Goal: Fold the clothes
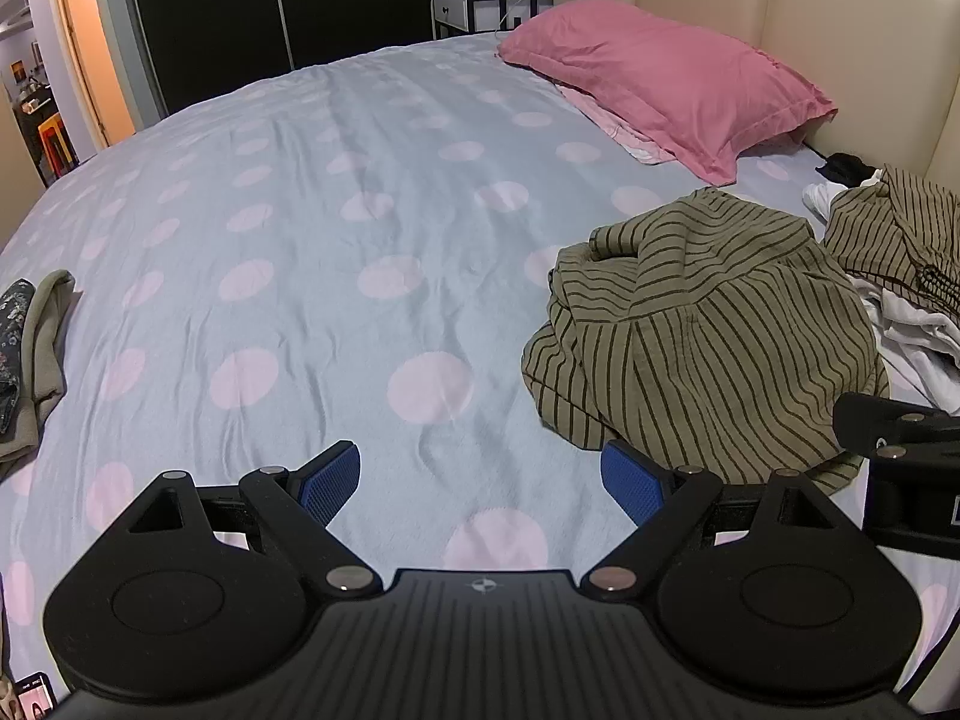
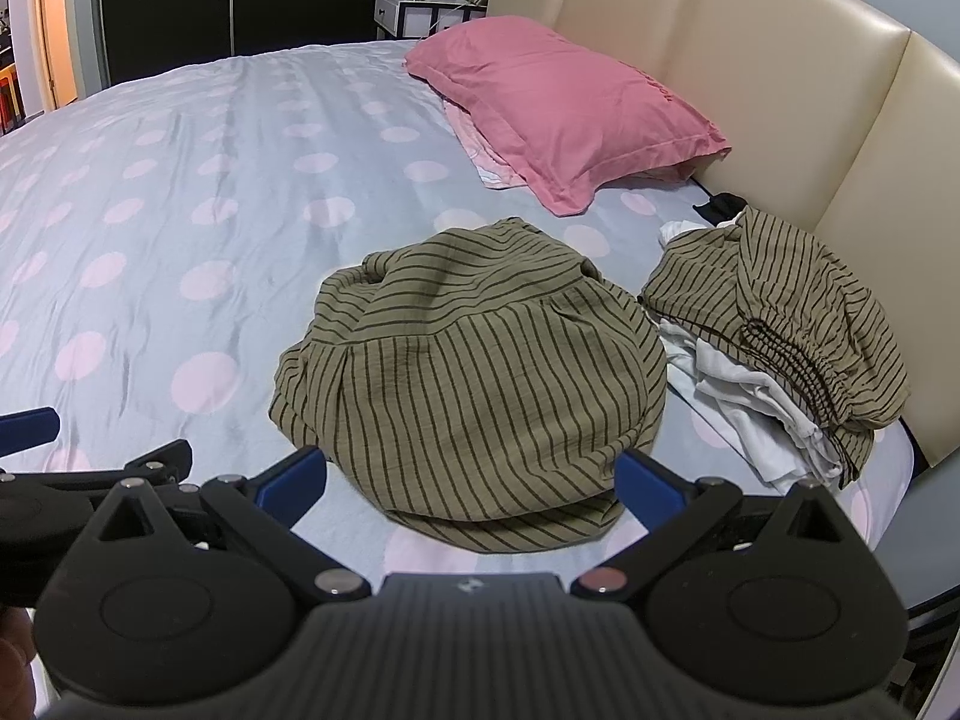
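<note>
A crumpled olive garment with dark stripes (image 2: 474, 372) lies in a heap on the polka-dot bedsheet (image 2: 180, 192); the left wrist view shows the same olive garment (image 1: 702, 342) to the right. My right gripper (image 2: 471, 489) is open, its blue pads either side of the heap's near hem, just above it. My left gripper (image 1: 483, 483) is open over bare sheet, left of the heap. A second striped olive piece (image 2: 780, 306) with an elastic band rests on white clothes (image 2: 756, 408) by the headboard.
A pink pillow (image 2: 558, 108) lies at the head of the bed against the cream headboard (image 2: 780, 90). Folded clothes (image 1: 30, 354) sit at the sheet's left edge. A white nightstand (image 1: 474, 6) and dark wardrobe stand beyond the bed.
</note>
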